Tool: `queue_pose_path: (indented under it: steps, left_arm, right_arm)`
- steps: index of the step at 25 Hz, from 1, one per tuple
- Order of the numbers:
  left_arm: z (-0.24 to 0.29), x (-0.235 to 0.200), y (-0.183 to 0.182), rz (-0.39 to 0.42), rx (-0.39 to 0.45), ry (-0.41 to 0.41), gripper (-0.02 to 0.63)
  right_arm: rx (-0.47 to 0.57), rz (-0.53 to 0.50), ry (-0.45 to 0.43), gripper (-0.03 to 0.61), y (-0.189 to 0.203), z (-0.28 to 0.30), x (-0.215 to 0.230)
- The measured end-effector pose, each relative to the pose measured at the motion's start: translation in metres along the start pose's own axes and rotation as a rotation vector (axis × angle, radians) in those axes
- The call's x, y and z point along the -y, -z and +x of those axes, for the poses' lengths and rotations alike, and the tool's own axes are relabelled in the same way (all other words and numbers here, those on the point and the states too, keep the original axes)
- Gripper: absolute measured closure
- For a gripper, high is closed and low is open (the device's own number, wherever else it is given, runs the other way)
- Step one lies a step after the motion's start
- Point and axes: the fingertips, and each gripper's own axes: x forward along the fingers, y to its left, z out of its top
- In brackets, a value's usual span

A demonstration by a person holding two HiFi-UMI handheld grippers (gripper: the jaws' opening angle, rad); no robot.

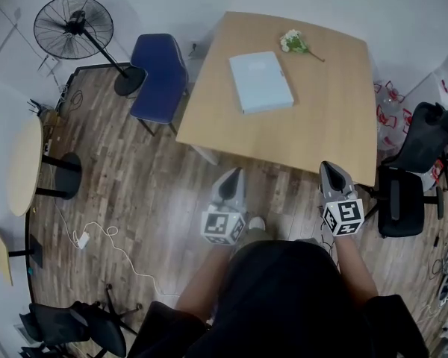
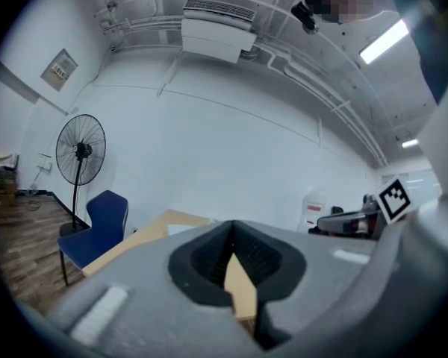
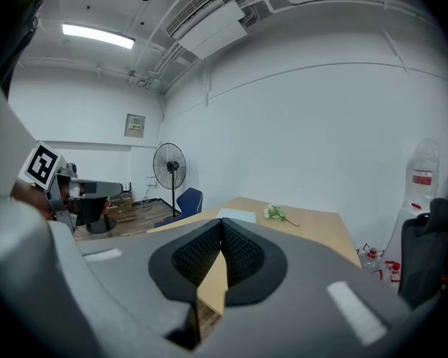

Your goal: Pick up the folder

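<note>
A pale blue folder (image 1: 260, 81) lies flat on the wooden table (image 1: 313, 133), toward its far side; its edge (image 3: 237, 215) shows in the right gripper view. My left gripper (image 1: 230, 187) hovers over the floor just short of the table's near edge, shut and empty. My right gripper (image 1: 331, 176) is at the near edge further right, also shut with nothing in it. Both point toward the table, well short of the folder. In the left gripper view the folder (image 2: 181, 230) is a thin pale strip on the tabletop.
A sprig of white flowers (image 1: 294, 42) lies near the table's far edge. A blue chair (image 1: 160, 76) stands left of the table, a floor fan (image 1: 75, 27) beyond it. Black office chairs (image 1: 412, 171) crowd the right side. A cable (image 1: 108, 246) trails on the floor.
</note>
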Motion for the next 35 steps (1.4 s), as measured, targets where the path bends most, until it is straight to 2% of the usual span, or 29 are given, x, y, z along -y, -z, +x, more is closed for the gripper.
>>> queue_pose_path:
  steps: [7, 14, 19, 26, 31, 35]
  left_arm:
    - [0.009, -0.026, -0.003, -0.017, 0.023, -0.002, 0.612]
    - [0.019, -0.042, 0.003, -0.037, 0.008, -0.009, 0.612]
    - [0.043, -0.047, 0.001, -0.022, -0.008, -0.015, 0.612]
    - [0.113, -0.081, 0.001, -0.017, -0.051, -0.043, 0.612]
    - [0.185, -0.098, 0.005, 0.006, -0.113, -0.027, 0.612]
    - [0.240, -0.117, 0.017, 0.027, -0.183, -0.085, 0.612]
  right_arm:
    - [-0.036, -0.035, 0.001, 0.578, 0.003, 0.021, -0.010]
    - [-0.056, -0.014, -0.018, 0.578, 0.011, 0.045, -0.006]
    - [-0.042, -0.001, -0.039, 0.578, 0.005, 0.072, 0.009]
    - [-0.055, 0.044, -0.069, 0.578, 0.001, 0.151, 0.048]
    - [-0.061, 0.068, -0.067, 0.578, -0.007, 0.213, 0.095]
    - [-0.073, 0.098, -0.041, 0.578, -0.009, 0.254, 0.141]
